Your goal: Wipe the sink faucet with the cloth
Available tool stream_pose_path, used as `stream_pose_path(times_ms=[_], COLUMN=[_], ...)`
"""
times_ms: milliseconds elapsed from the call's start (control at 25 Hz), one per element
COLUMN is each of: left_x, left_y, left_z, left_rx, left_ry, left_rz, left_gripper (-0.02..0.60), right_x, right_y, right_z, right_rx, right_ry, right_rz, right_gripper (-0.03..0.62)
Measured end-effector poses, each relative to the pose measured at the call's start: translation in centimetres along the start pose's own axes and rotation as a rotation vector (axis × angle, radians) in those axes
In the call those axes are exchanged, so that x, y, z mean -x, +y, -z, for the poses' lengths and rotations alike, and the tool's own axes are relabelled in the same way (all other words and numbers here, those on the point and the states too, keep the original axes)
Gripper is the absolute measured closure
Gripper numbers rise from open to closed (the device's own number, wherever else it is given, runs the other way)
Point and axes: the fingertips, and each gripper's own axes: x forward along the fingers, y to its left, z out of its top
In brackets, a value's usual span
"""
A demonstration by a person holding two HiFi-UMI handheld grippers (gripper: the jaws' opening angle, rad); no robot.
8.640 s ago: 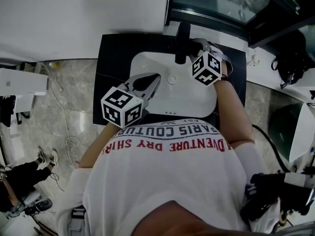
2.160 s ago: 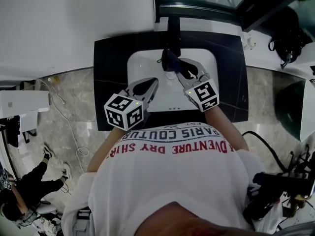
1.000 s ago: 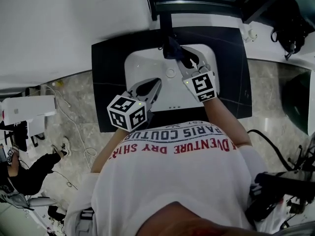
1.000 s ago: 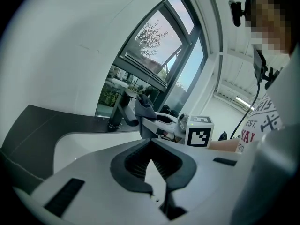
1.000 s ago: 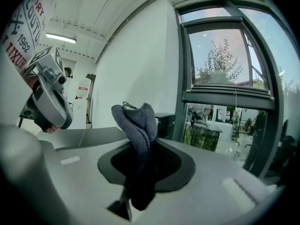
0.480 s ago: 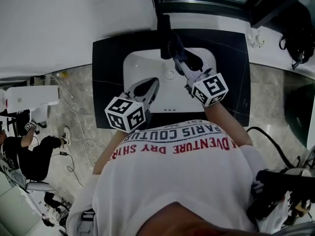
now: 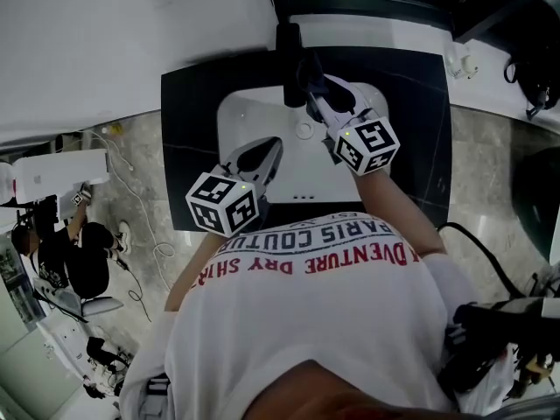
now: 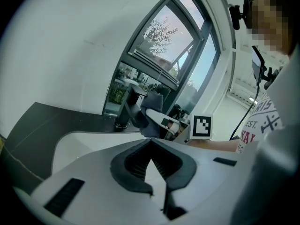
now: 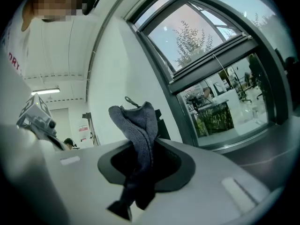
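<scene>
The black faucet stands at the back of the white sink. My right gripper is shut on a dark grey cloth, which is pressed against the right side of the faucet. In the right gripper view the cloth sticks up between the jaws and hides most of the faucet behind it. My left gripper hovers over the front of the basin, shut on nothing. The left gripper view shows its closed tips, with the faucet and the cloth beyond.
A black countertop surrounds the sink, with a window sill behind it. A marble floor lies to the left with a white box, cables and a seated person.
My right gripper has carried the cloth from the faucet's right side down to the spout and back up along the faucet. The left gripper has stayed over the basin.
</scene>
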Motion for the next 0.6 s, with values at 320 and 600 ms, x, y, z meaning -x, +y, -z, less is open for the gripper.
stream_pose_path(times_ms=[320, 600], left_x=[-1.0, -1.0], left_y=[1.0, 1.9], left_z=[0.8, 0.4], left_rx=[0.014, 0.02], left_ry=[0.02, 0.017], left_rz=[0.008, 0.006], left_gripper=[0.58, 0.58], right_x=[-4.0, -4.3], right_y=[-3.4, -3.9], right_z=[-2.1, -2.6], right_rx=[-0.075, -0.109], right_ry=[-0.016, -0.016], right_rz=[0.001, -0.013], right_gripper=[0.516, 0.516])
